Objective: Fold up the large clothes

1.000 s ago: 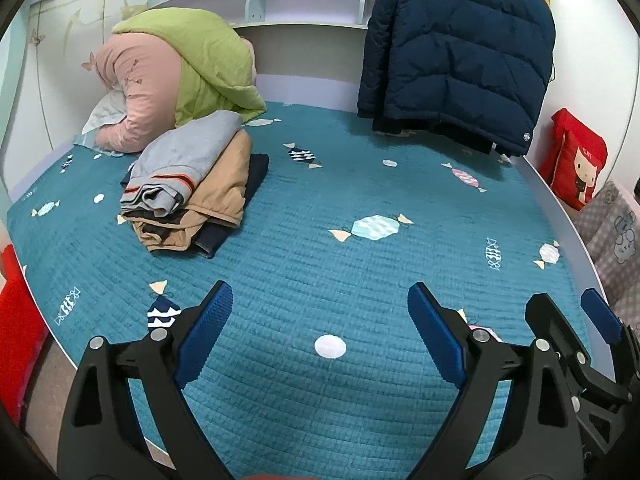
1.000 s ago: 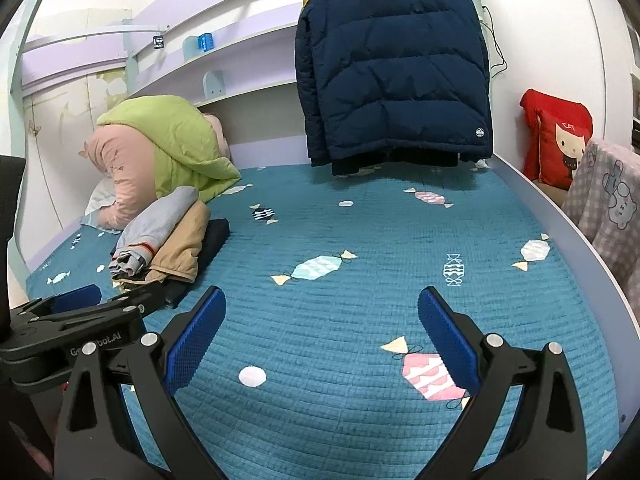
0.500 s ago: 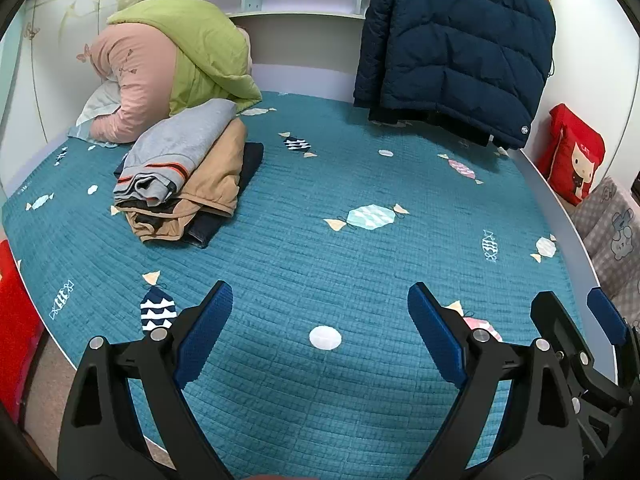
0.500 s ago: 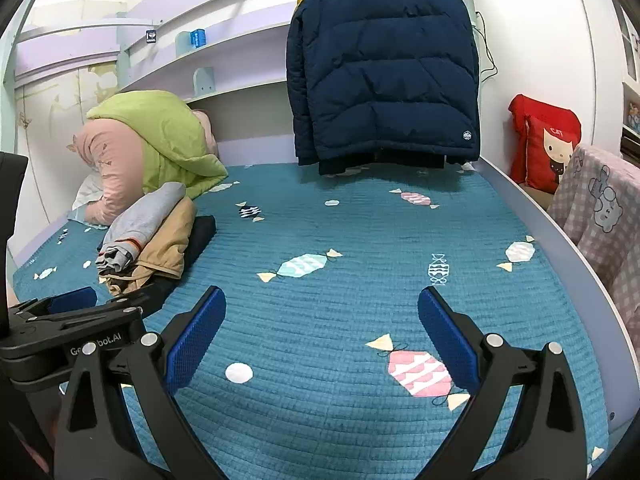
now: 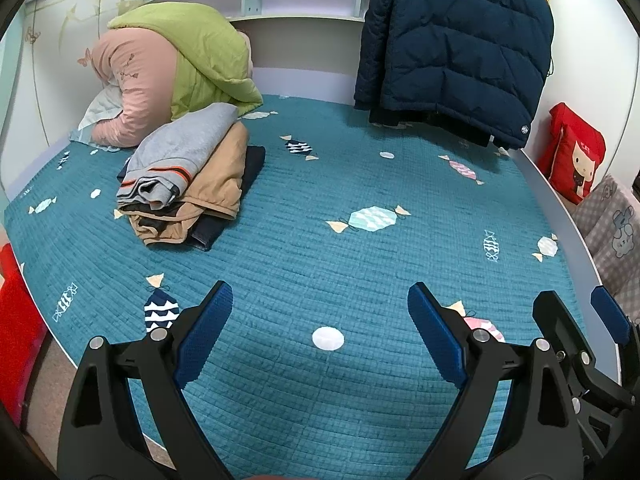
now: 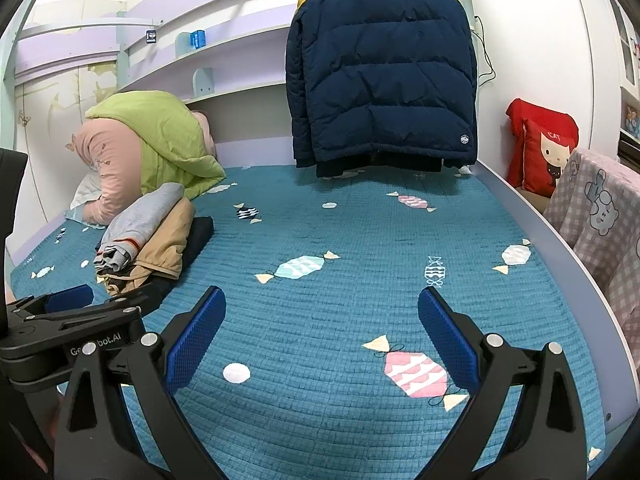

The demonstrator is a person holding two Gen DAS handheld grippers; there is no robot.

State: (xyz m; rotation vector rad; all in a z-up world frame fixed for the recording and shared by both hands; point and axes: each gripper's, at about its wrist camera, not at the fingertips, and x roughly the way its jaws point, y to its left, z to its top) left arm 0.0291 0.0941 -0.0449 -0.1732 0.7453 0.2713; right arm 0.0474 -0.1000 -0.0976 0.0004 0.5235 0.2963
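1 quilted puffer jacket (image 5: 452, 52), hanging.

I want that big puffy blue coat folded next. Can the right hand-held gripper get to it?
Probably yes. The right hand-held gripper is open, and only bare teal bedspread lies between it and the hanging coat, though it is far off.

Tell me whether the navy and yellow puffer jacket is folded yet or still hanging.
Hanging, unfolded. The puffer jacket drapes full length at the bed's far end, hem just above the quilt. What holds it is out of view.
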